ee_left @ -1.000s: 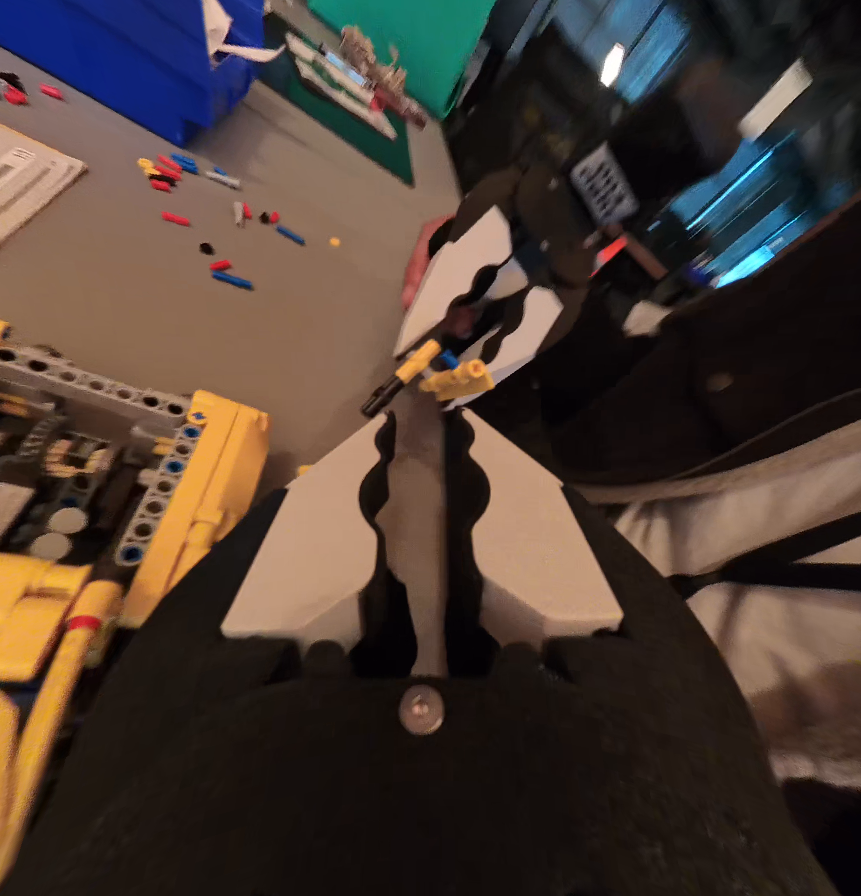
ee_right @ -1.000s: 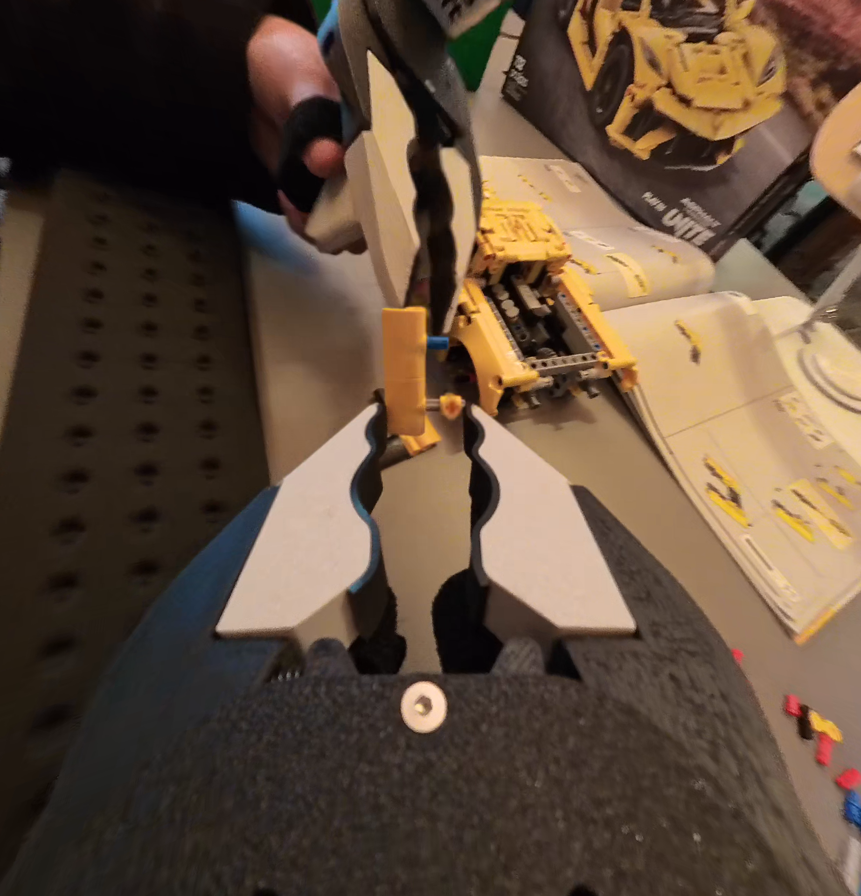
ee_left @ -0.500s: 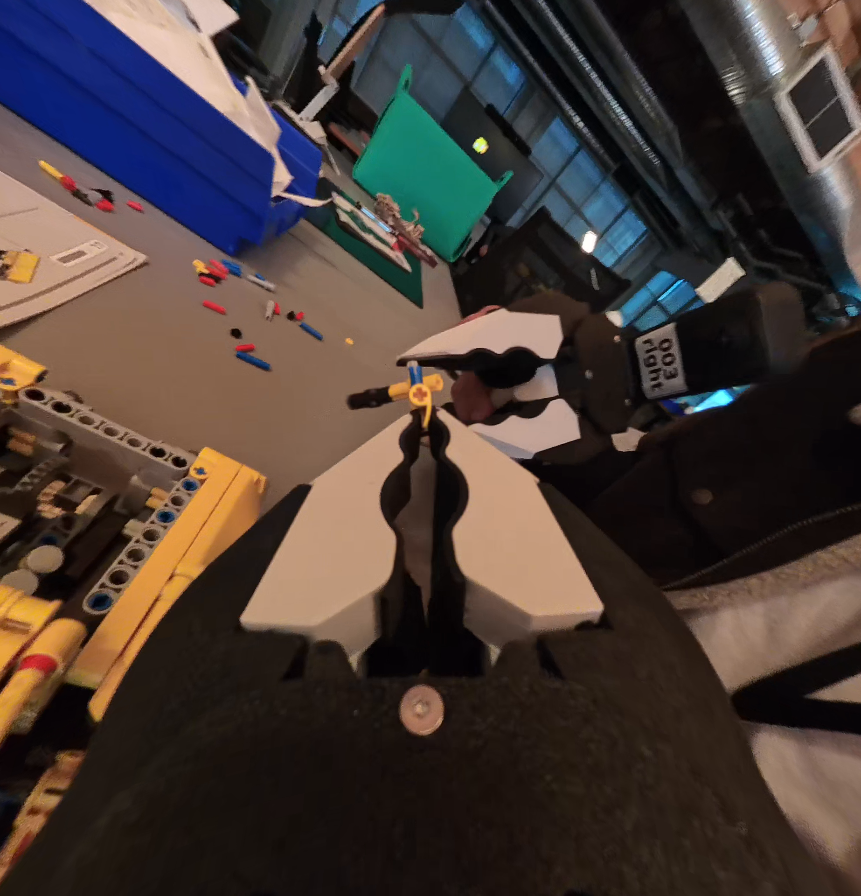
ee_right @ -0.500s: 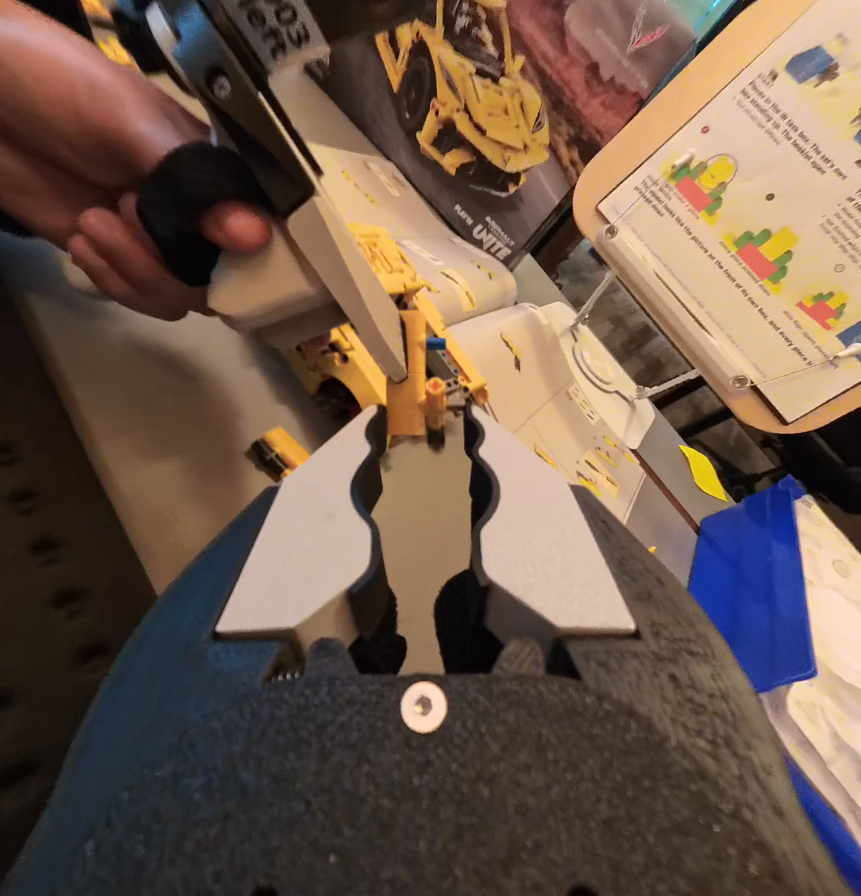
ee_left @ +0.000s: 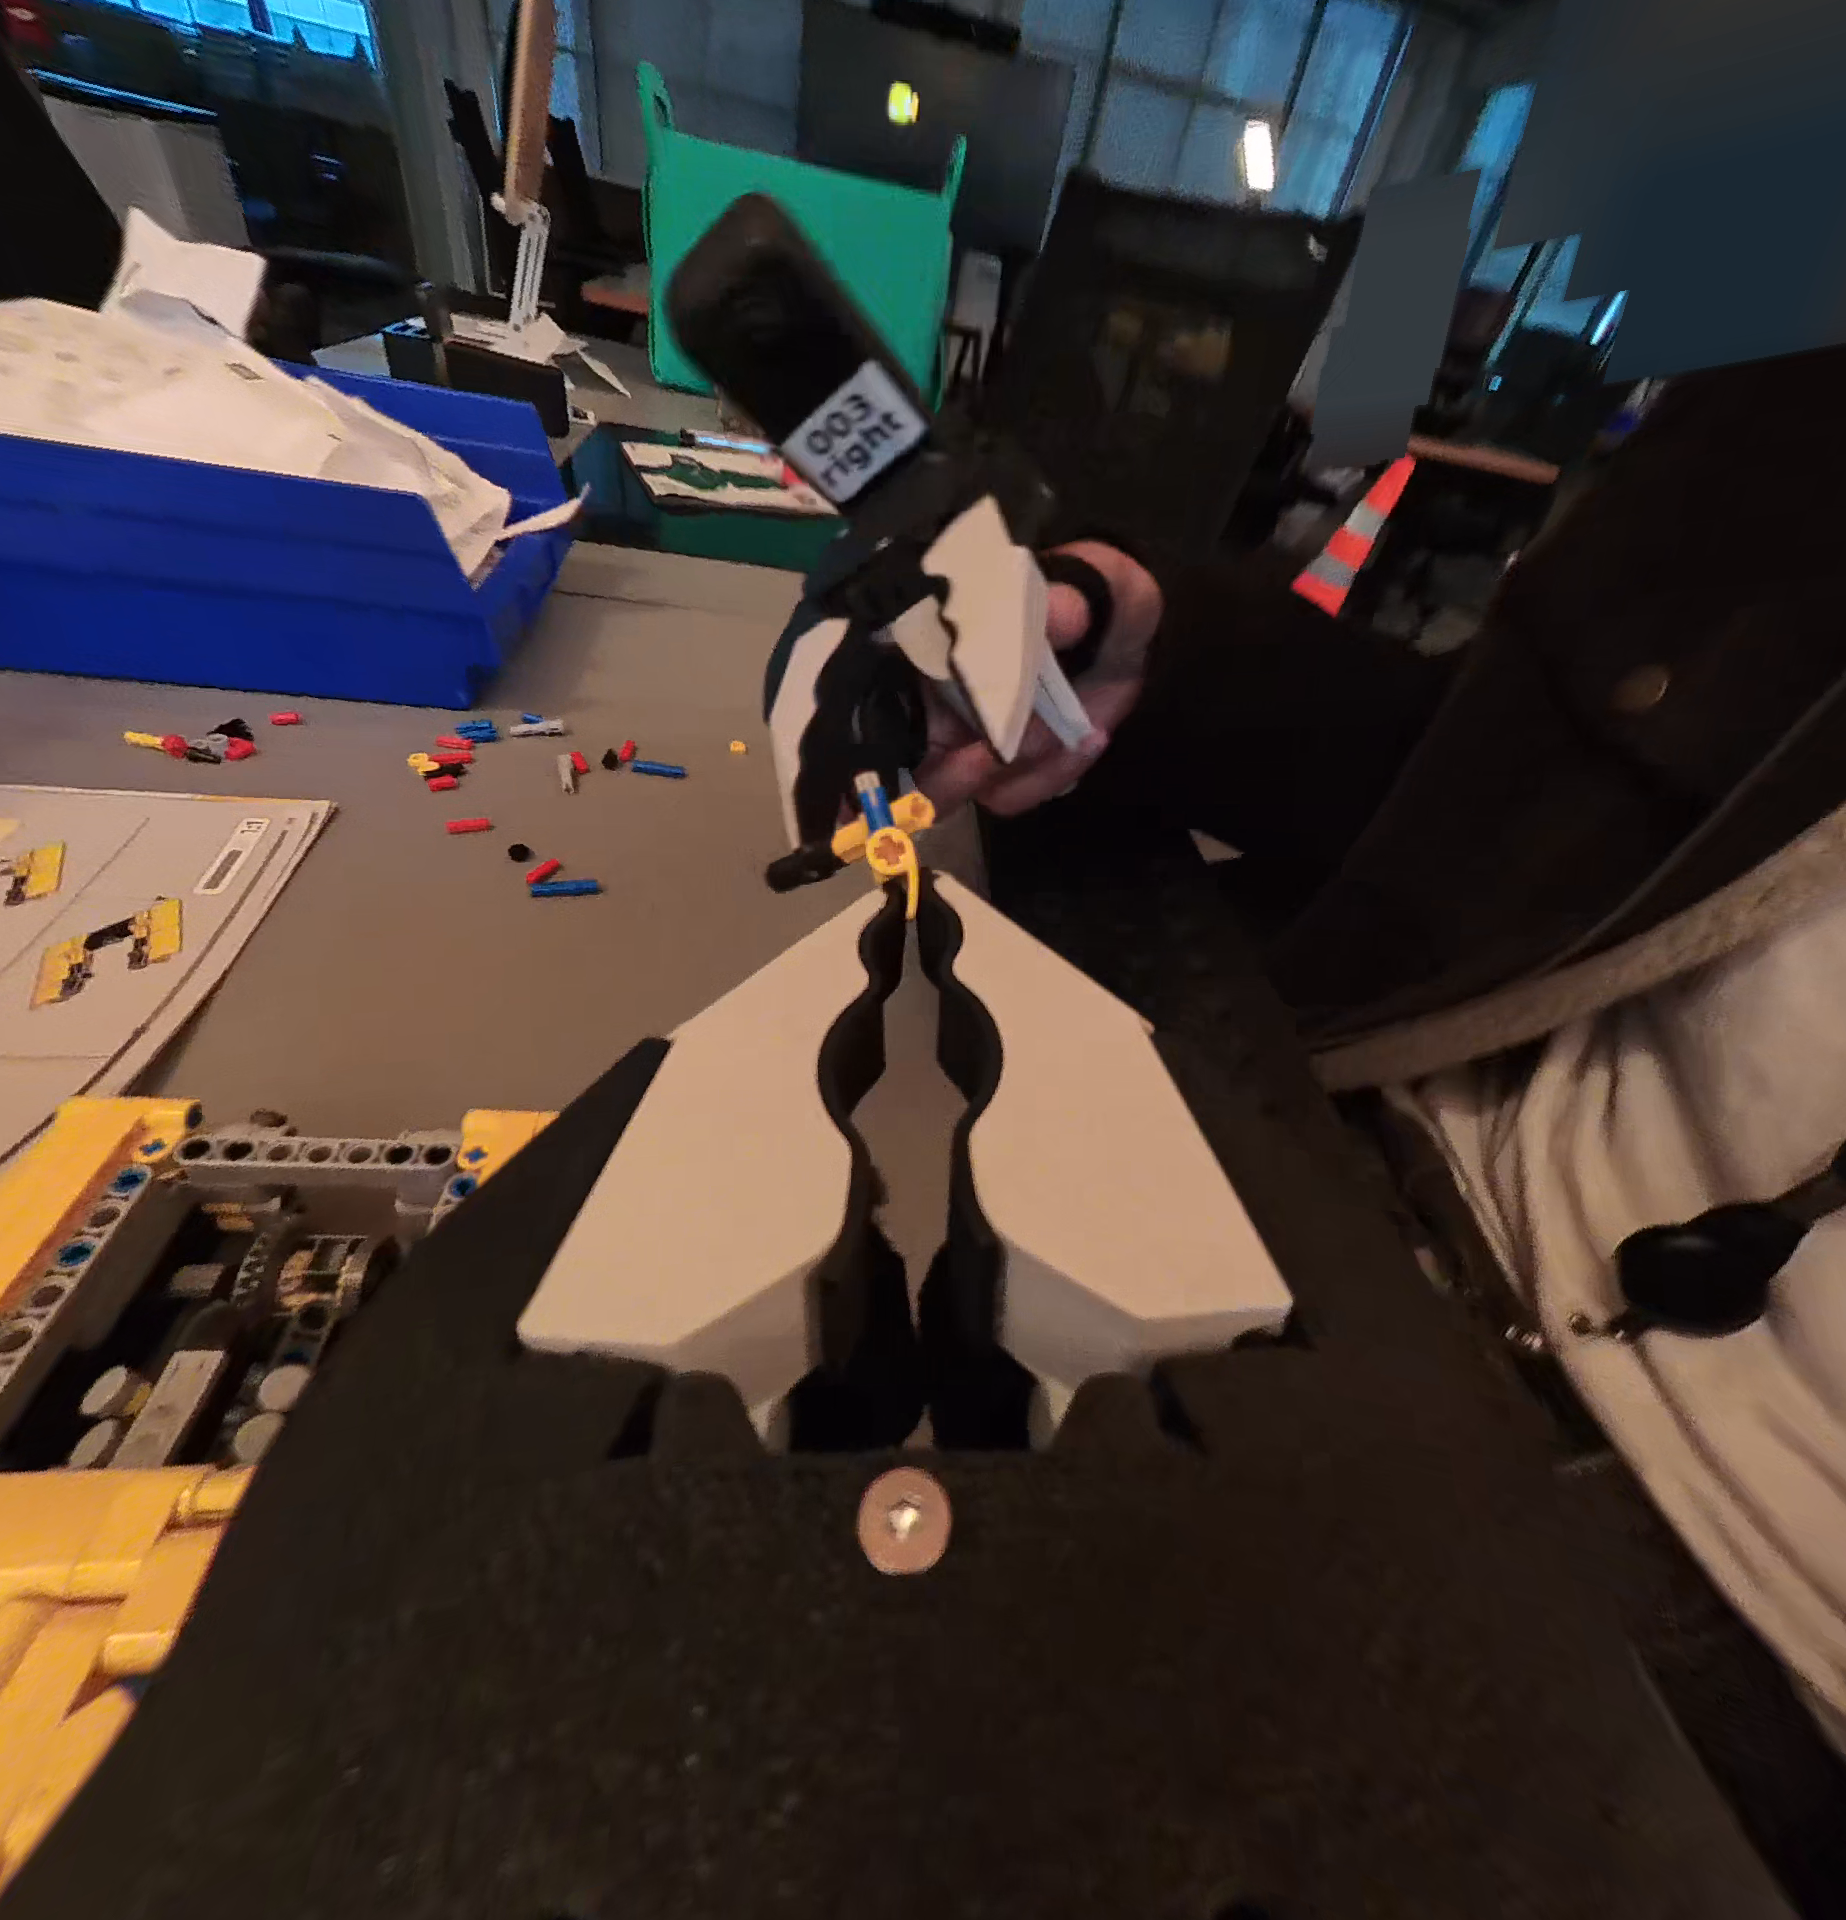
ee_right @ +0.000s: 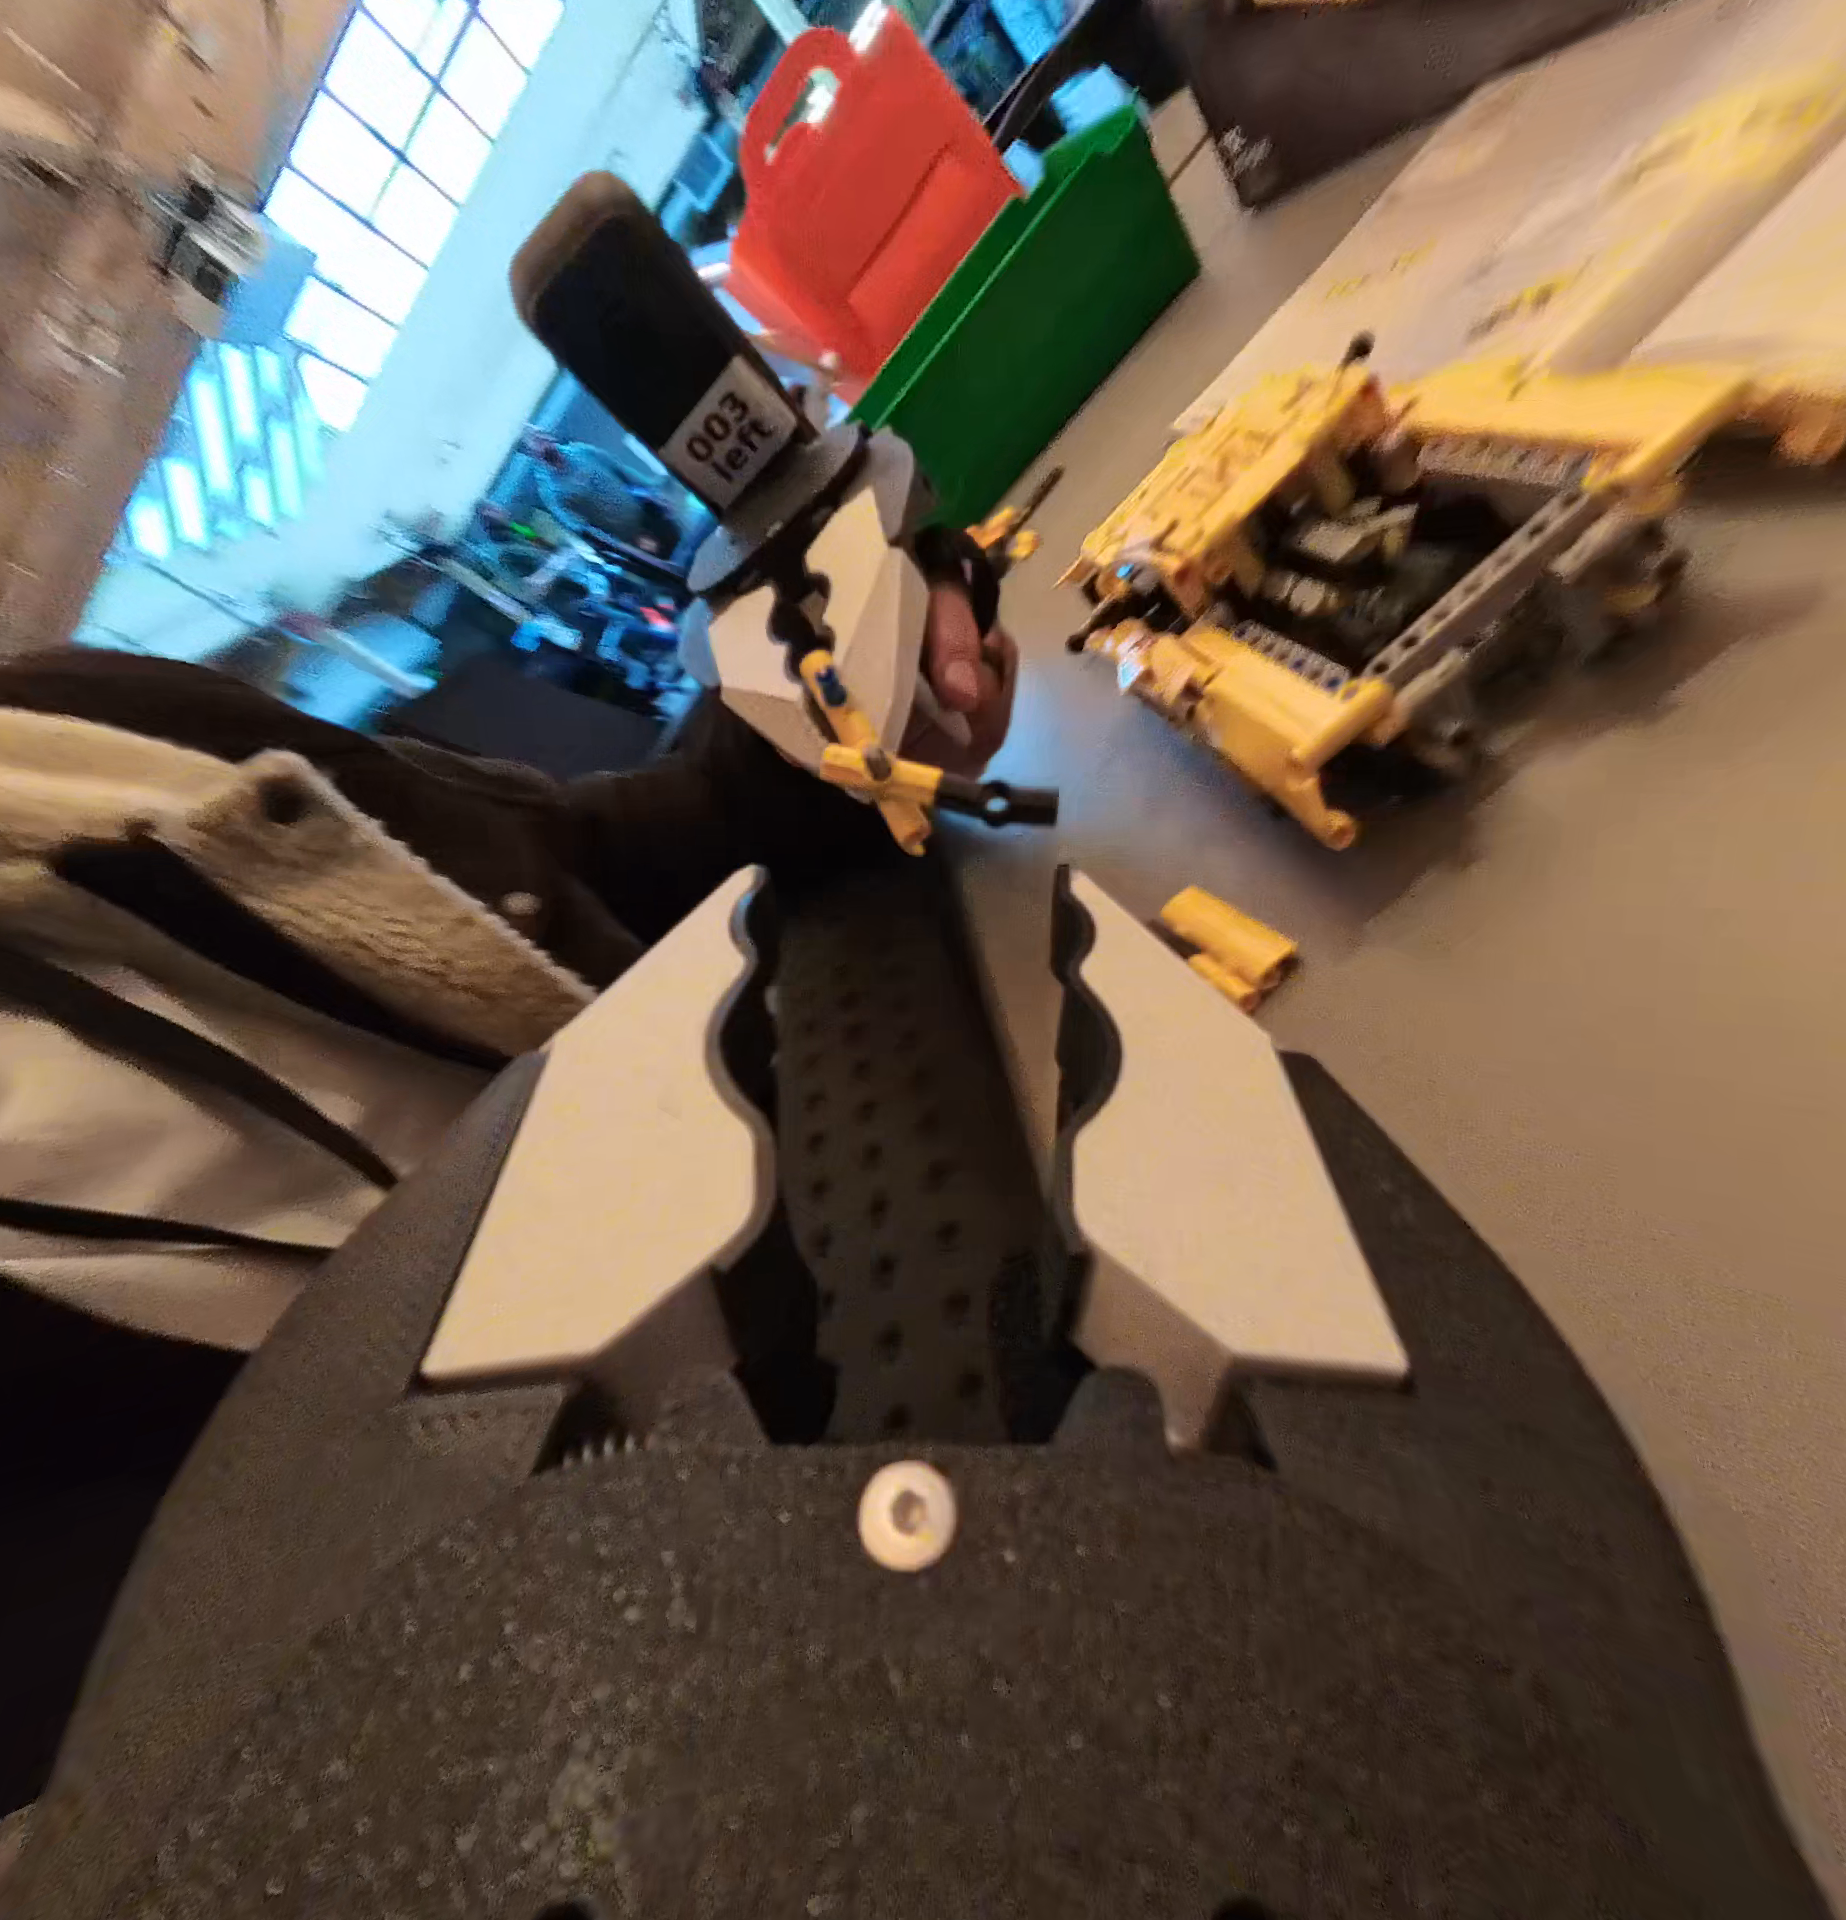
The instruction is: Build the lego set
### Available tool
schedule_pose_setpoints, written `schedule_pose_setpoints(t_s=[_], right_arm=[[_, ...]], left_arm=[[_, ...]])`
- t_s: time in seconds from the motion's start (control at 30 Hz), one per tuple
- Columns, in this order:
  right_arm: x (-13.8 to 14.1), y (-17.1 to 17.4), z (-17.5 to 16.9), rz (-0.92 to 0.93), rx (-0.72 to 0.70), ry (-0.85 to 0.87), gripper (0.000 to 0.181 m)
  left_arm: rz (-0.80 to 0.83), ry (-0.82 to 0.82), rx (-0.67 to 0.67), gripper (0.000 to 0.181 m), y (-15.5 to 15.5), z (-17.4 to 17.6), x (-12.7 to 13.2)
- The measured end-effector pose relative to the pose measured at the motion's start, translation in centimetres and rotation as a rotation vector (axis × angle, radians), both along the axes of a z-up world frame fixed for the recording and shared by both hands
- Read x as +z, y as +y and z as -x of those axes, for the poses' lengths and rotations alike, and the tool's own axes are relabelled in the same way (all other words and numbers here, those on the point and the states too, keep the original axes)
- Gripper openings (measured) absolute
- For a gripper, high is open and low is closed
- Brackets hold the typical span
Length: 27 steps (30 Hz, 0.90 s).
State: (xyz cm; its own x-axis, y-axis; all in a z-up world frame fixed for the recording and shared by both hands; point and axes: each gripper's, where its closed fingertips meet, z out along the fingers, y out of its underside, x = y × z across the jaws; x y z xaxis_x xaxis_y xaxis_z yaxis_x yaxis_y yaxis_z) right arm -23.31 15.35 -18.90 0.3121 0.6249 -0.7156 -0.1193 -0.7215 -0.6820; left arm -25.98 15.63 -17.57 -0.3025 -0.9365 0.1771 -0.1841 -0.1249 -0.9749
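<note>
My left gripper (ee_left: 911, 904) is shut on a small yellow Lego sub-assembly (ee_left: 886, 847) with a blue pin and a black axle, held in the air above the table's edge. In the right wrist view the left gripper (ee_right: 846, 743) holds this sub-assembly (ee_right: 883, 779) just beyond my right gripper (ee_right: 906, 888), which is open and empty, its tips a little short of the piece. The right gripper (ee_left: 903, 774) shows behind the piece in the left wrist view. The partly built yellow car (ee_right: 1314, 582) stands on the grey table (ee_right: 1625, 935) and also shows in the left wrist view (ee_left: 77, 1299).
A loose yellow part (ee_right: 1225, 945) lies on the table near my right gripper. Several small red, blue and black pieces (ee_left: 545, 769) are scattered by the open instruction booklet (ee_left: 119, 914). Blue bins (ee_left: 223, 582) stand behind. A green bin (ee_right: 1023, 322) stands beyond the car. The person's jacket (ee_left: 1625, 1091) is close. Both grippers' tips are close together, under 4 cm apart.
My right gripper has opened wider and drawn back from the sub-assembly. My left gripper keeps its hold on it. Both views have swung round.
</note>
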Motion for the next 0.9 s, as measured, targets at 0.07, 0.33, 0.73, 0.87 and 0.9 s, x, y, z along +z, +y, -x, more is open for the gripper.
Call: schedule_pose_setpoints(t_s=[0.07, 0.33, 0.73, 0.87, 0.9], right_arm=[[-0.5, -0.1, 0.5, 0.092, 0.038, 0.105, 0.051], [-1.4, 0.5, 1.2, 0.183, 0.044, 0.175, 0.040], [0.7, -0.7, 2.7, -0.060, 0.109, 0.122, 0.021], [-0.3, -0.8, 2.1, -0.149, 0.096, -0.018, 0.028], [-0.5, -0.6, 1.7, -0.187, 0.080, -0.068, 0.028]], left_arm=[[-0.060, 0.026, -0.019, 0.001, -0.6, -0.1, -0.7], [-0.190, 0.094, -0.074, 0.001, -2.4, -0.5, -2.8], [-0.103, 0.182, -0.100, 0.001, -3.0, -0.9, -4.1], [-0.058, 0.150, -0.102, 0.001, -2.9, -0.7, -3.2], [-0.057, 0.143, -0.105, 0.001, -2.9, -0.6, -3.1]])
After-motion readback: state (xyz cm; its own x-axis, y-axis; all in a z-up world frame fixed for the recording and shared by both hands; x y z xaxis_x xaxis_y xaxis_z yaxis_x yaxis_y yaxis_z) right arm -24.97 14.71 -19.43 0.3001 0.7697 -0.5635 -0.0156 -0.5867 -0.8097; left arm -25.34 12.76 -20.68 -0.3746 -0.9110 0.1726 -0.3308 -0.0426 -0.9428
